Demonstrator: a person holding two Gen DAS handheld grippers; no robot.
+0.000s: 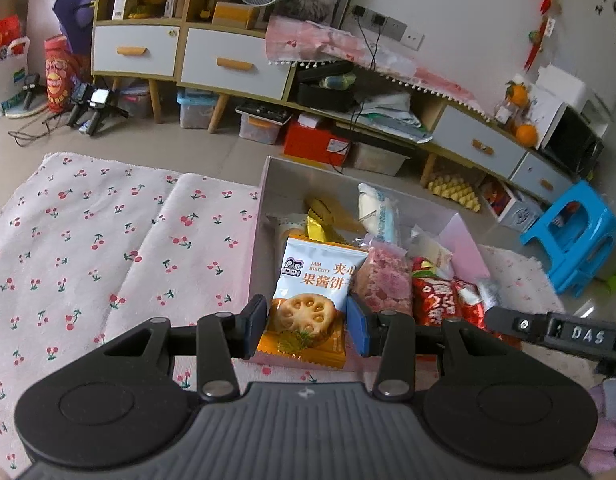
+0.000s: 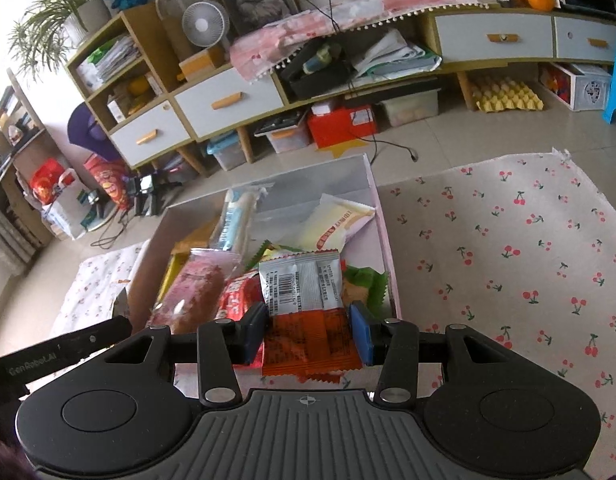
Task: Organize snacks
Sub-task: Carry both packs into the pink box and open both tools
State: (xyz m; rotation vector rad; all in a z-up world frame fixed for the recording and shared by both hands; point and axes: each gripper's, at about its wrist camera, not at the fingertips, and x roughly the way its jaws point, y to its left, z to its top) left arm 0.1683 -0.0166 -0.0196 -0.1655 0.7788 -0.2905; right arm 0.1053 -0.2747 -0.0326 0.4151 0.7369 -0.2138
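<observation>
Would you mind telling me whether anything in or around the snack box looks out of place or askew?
Nothing looks damaged or spilled. The snacks in the box lie jumbled, overlapping at odd angles. Each gripper is shut on a packet: left gripper on the jam biscuit packet, right gripper on a grey-and-orange packet.

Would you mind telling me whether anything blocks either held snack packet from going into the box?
Nothing visible does. The jam biscuit packet in the left hand-held gripper and the orange packet in the right hand-held gripper hang over the open box.
</observation>
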